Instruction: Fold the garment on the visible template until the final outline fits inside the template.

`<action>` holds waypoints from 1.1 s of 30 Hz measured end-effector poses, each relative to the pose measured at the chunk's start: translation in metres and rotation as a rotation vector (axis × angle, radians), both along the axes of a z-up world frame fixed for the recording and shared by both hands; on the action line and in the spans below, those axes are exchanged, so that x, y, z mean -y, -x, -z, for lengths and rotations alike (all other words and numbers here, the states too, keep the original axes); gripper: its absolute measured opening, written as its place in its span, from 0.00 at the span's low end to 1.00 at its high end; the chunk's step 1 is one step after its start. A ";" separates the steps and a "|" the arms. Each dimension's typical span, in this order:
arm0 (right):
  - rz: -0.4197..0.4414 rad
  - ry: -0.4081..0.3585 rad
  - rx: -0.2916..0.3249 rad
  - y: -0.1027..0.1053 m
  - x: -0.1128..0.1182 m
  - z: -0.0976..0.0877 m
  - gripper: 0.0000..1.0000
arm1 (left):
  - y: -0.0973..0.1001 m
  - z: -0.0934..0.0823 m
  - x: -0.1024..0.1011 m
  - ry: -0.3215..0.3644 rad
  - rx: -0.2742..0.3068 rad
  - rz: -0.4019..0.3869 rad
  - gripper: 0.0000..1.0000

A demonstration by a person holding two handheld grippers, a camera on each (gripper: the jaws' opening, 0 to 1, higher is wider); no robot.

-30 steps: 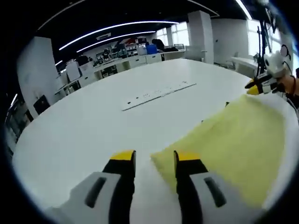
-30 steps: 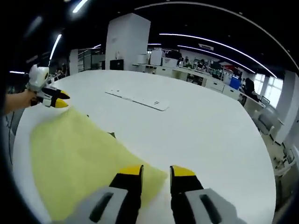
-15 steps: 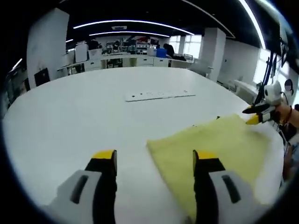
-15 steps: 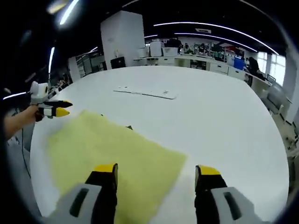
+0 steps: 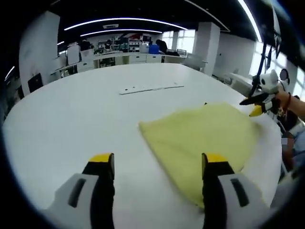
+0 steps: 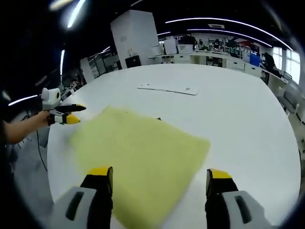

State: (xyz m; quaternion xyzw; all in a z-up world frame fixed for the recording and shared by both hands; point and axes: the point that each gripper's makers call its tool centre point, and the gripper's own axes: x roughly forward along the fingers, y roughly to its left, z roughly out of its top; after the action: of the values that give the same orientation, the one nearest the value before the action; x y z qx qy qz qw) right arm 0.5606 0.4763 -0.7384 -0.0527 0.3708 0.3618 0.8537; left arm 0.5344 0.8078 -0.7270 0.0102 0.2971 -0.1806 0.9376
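The pale yellow, roughly rectangular cloth garment is laid flat on the round white worktop, between the two tools. In the left gripper view it is seen ahead and to the right of the left tool; its nearest edge passes just behind the right-hand yellow tip, and whether the two touch cannot be told. Its long axis is judged to run from the near corner toward the far right, where the right tool is held just past the far corner.

In the right gripper view the garment lies straight ahead of the right tool, with its near edge reaching down between the widely spread jaws. The left tool is seen just beside the far left corner, its jaws parted.

Both tools are spread wide and nothing is pinched by either. Each is judged about equally near to its own end of the cloth, so a fold would call for a corner to be gripped at each end. Farther off, a flat white strip with dark marks rests on the worktop, well apart from the garment. A small dark mark is glimpsed at the far edge; a template outline cannot be made out.
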 end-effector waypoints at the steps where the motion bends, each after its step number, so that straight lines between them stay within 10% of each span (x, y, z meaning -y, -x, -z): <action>1: -0.005 0.003 -0.005 0.005 0.001 0.001 0.81 | 0.004 0.000 0.001 0.001 -0.001 0.007 0.71; 20: -0.022 -0.004 -0.025 0.055 0.012 0.000 0.71 | 0.060 0.015 0.018 -0.025 -0.071 0.109 0.45; 33: -0.032 -0.019 -0.025 0.077 0.014 0.003 0.45 | 0.078 0.024 0.018 0.025 -0.106 0.091 0.29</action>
State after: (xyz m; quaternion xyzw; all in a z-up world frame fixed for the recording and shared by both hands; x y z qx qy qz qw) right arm 0.4841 0.4622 -0.7419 -0.0461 0.3772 0.3795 0.8435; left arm 0.4562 0.7901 -0.7510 0.0026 0.3431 -0.2270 0.9114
